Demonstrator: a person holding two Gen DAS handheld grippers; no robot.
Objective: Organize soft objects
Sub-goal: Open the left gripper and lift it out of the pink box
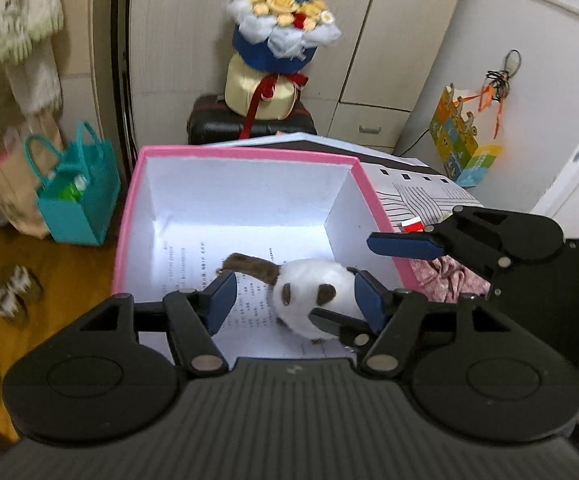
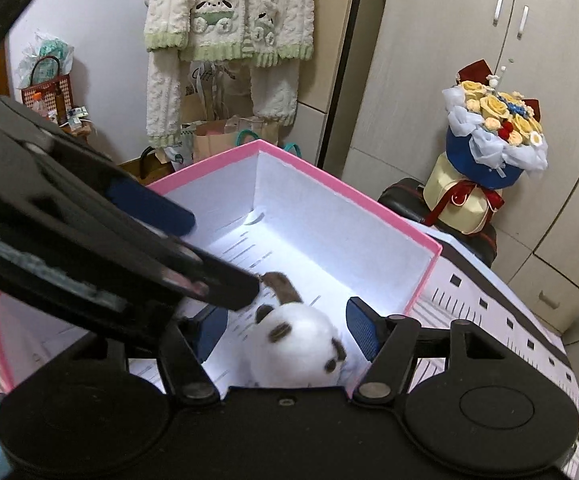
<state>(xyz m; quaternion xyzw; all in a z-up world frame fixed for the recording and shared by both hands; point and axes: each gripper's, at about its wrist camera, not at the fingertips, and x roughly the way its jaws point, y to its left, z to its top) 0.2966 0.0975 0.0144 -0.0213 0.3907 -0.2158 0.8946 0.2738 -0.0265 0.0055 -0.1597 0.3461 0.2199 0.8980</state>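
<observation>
White plush toy already lies inside pink box; left tool and right tool both open; floral cloth beside box remains.

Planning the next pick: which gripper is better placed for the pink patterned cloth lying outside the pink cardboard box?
Probably right. The right gripper reaches in over the pink cardboard box wall beside the pink patterned cloth; the left gripper is farther, straddling the white plush toy.
</observation>
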